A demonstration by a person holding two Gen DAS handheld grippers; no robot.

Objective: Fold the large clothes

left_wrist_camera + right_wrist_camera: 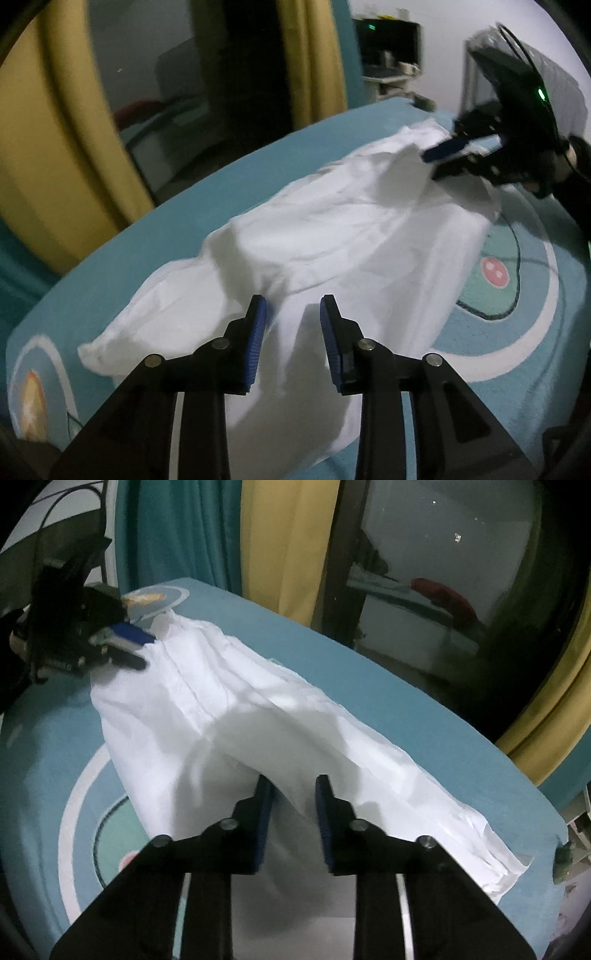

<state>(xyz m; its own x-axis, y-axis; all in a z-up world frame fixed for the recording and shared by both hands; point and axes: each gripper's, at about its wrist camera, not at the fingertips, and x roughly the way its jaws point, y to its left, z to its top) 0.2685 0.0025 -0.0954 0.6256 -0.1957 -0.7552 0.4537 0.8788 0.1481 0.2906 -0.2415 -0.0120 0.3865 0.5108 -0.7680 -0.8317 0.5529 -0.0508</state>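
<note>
Two black tongs with blue pads hover over a bed. The left gripper [293, 306] stands with jaws apart, cloth lying between them but not pinched. The right gripper [293, 786] is likewise spread and grips nothing. A white garment [332, 229] lies on the teal bedsheet [166, 236], already doubled into a long band. It looks partly folded, with further folds probably remaining.

garment [332, 236]: showing plain white
bedsheet [517, 369]: showing teal with white rings, a pink spot
curtains [288, 535]: showing yellow beside teal
gripper pads [258, 332]: showing blue
</note>
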